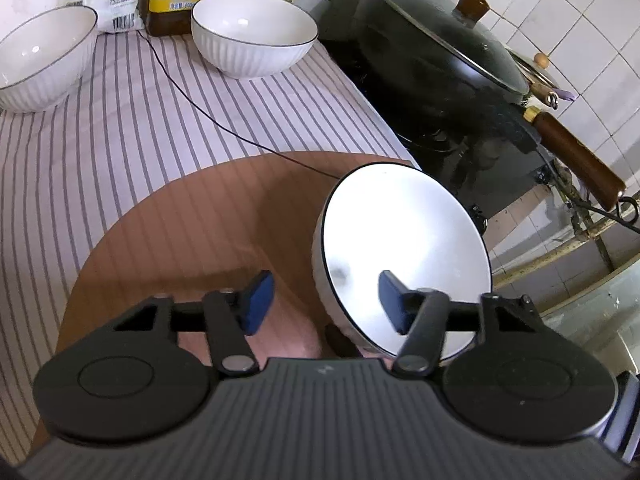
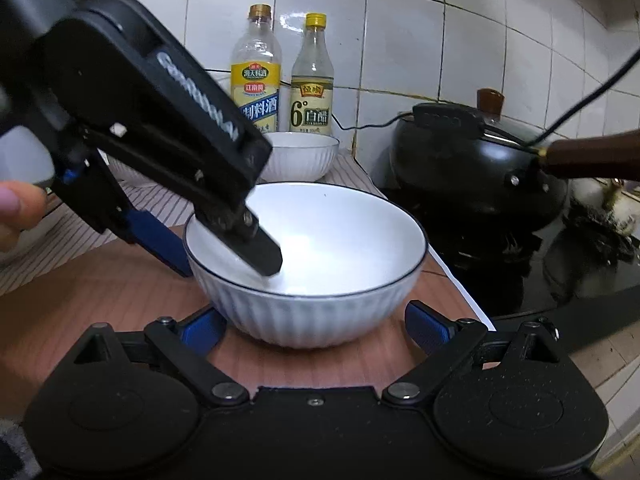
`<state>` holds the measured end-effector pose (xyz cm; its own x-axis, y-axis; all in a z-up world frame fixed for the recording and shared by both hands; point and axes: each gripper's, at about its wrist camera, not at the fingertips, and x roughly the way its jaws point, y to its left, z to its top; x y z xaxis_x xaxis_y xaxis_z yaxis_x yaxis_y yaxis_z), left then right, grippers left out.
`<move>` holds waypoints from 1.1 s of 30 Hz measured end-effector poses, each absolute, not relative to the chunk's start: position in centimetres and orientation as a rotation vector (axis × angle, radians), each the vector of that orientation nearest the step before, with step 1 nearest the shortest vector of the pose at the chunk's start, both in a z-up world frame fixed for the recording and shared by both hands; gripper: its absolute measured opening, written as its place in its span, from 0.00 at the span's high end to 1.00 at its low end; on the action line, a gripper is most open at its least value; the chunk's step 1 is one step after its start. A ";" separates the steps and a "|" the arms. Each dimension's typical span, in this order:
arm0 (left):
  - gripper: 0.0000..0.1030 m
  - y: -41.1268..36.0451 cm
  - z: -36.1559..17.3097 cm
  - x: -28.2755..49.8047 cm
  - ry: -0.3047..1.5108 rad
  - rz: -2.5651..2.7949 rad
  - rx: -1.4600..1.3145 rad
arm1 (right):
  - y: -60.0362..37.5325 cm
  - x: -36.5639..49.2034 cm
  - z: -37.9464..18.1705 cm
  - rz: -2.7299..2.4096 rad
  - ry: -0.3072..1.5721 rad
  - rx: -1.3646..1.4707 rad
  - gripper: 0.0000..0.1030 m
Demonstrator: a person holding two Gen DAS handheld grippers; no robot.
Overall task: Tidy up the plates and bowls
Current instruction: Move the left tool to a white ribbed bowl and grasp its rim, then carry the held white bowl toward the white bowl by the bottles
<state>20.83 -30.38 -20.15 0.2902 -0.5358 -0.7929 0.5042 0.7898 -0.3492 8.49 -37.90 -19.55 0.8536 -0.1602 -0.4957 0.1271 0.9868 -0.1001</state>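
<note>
A white ribbed bowl (image 2: 312,264) with a dark rim stands on a brown round mat (image 2: 120,300); it also shows in the left wrist view (image 1: 404,248). My left gripper (image 1: 326,300) is open and straddles the bowl's near rim, one finger inside the bowl, one outside; it shows in the right wrist view (image 2: 224,252). My right gripper (image 2: 316,328) is open, its blue fingers either side of the bowl's base, not touching. Two more white bowls stand further back, one in the middle (image 1: 254,34) and one at the left (image 1: 44,56).
Two sauce bottles (image 2: 256,68) (image 2: 312,80) stand against the tiled wall. A black lidded wok (image 1: 440,52) with a brown handle sits on the stove at the right. A thin black cable (image 1: 188,96) crosses the striped cloth (image 1: 80,160).
</note>
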 end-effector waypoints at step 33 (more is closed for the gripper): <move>0.79 -21.9 -14.0 19.3 1.041 -0.618 -0.049 | -31.0 10.3 -12.8 0.033 0.473 -0.124 0.04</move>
<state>19.28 -21.92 -14.04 0.3525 -0.5000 -0.7910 0.4547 0.8303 -0.3222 10.34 -31.04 -12.78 0.8898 0.0026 -0.4564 -0.0602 0.9919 -0.1116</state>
